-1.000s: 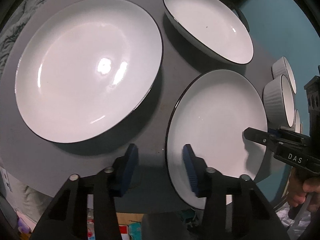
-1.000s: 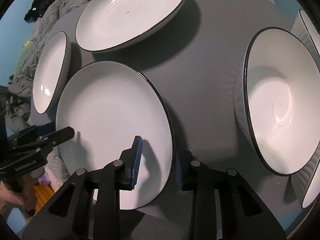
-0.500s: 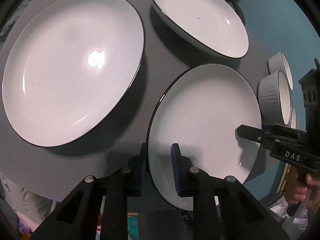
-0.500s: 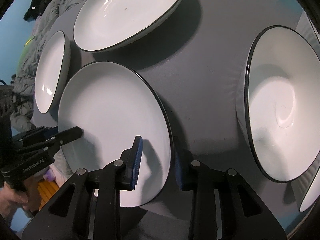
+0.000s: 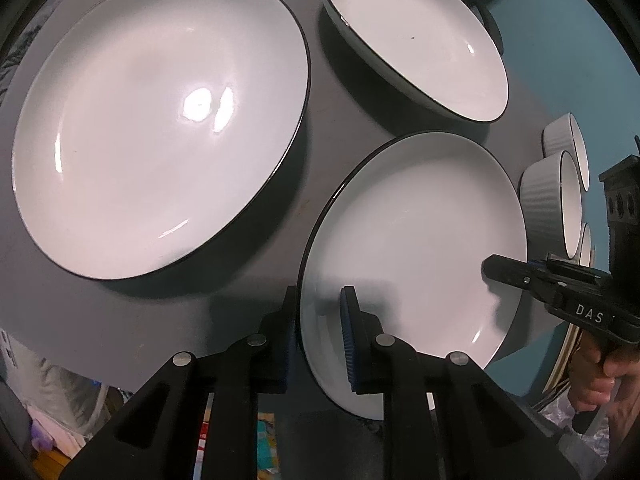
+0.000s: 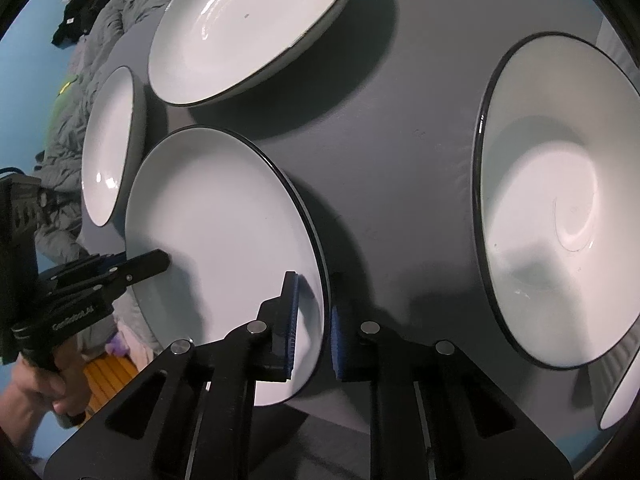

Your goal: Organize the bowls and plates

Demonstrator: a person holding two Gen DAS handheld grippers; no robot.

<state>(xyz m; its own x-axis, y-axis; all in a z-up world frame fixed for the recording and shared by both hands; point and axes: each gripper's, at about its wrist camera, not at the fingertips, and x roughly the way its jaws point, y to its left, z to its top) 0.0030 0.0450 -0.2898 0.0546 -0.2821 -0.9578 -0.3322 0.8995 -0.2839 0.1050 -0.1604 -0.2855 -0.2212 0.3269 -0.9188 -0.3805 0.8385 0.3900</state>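
Both claws are pinched on one white plate (image 5: pixel 416 248) lying on the grey counter (image 6: pixel 400 152): left claw (image 5: pixel 318 340) at its left rim, right claw (image 6: pixel 312 320) at its right rim, the right claw's jaws having just been closing.

on the table (image 5: pixel 248 304), the small plate (image 5: pixel 416 240) lies between large plate (image 5: pixel 160 120) and ribbed bowls (image 5: pixel 552 200).

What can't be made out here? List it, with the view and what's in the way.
- Left wrist view: third ribbed bowl, mostly behind its neighbour.
- Right wrist view: lower-right bowl, cut off by the image edge.
- Both views: small plate, underside hidden by the plate itself.
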